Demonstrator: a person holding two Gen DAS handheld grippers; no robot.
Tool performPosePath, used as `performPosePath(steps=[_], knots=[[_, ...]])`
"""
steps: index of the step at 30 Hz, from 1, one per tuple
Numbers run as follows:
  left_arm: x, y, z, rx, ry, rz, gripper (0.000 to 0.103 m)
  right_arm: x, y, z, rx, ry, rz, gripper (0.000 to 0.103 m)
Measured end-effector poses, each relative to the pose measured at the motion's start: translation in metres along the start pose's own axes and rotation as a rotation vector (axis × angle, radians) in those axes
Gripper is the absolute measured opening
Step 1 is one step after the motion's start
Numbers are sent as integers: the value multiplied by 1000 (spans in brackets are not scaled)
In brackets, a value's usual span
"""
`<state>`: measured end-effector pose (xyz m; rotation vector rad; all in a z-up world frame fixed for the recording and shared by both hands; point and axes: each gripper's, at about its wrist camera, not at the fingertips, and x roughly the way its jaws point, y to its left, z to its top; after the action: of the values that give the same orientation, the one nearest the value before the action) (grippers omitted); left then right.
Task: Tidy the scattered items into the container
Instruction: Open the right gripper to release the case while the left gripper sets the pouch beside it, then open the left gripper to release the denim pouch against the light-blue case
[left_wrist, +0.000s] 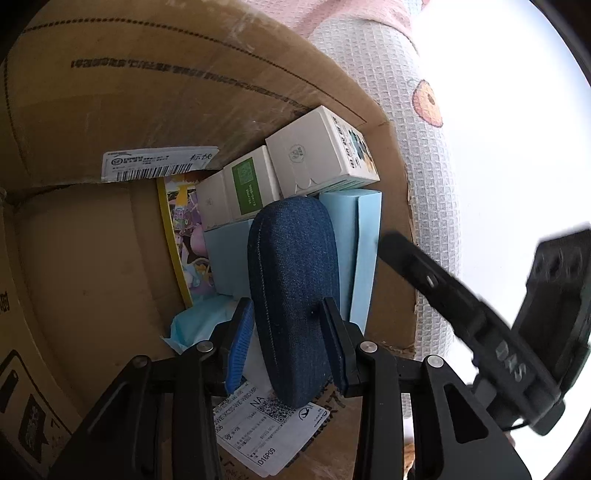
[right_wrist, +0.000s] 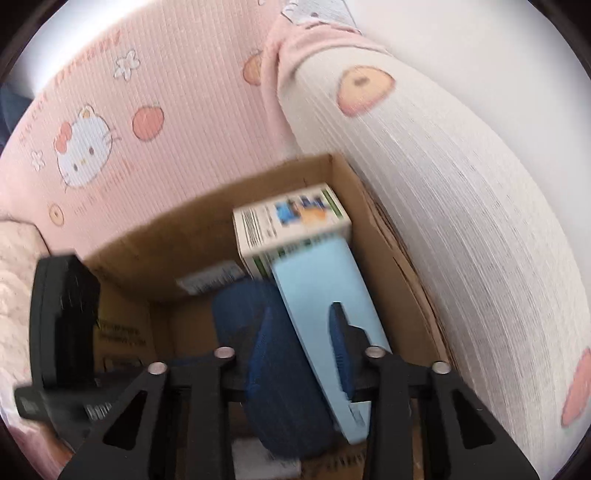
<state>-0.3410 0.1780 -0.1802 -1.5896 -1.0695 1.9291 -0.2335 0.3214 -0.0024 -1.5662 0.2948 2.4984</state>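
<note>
Left gripper is closed on the denim case, pads against both its sides; the case stands inside the cardboard box, against the blue carton and below the white cartons. Right gripper hangs over the box, narrowly open, gripping nothing; blur hides detail.

A pink, ribbed fabric fills the far side of the right wrist view, printed with a white cartoon cat face, small flowers and round orange fruits. To the right of it runs a white waffle-textured cloth with peach-coloured prints, edged in pink at the far end. Beyond the cloth on the right, strong white light washes everything out. A pale, fluffy textile shows at the left edge.
</note>
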Motion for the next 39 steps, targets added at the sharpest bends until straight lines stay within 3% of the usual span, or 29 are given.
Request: performPosePath(steps=[7,11,17,21,27,35,39], knots=[[3,-2,0,1,0,-5,40,29,0,13,-23,-12,-78,10],[6,-4,0,-2,6,-7,40,65,4,23,-11,39,-89,9],[11,-1,3,-34,38,-34,40,85,5,28,-2,107,-143,9],[12,-4,2,-42,19,-31,41,84,-10,29,74,114,-86,8],[14,-9,2,-24,21,-25,42,75,-7,28,64,143,-142,9],[18,-18,2,1,22,-17,43,57,-8,-7,30,242,-208,9],[20,-21,1,-2,19,-2,44,59,-17,-14,70,280,-189,9]])
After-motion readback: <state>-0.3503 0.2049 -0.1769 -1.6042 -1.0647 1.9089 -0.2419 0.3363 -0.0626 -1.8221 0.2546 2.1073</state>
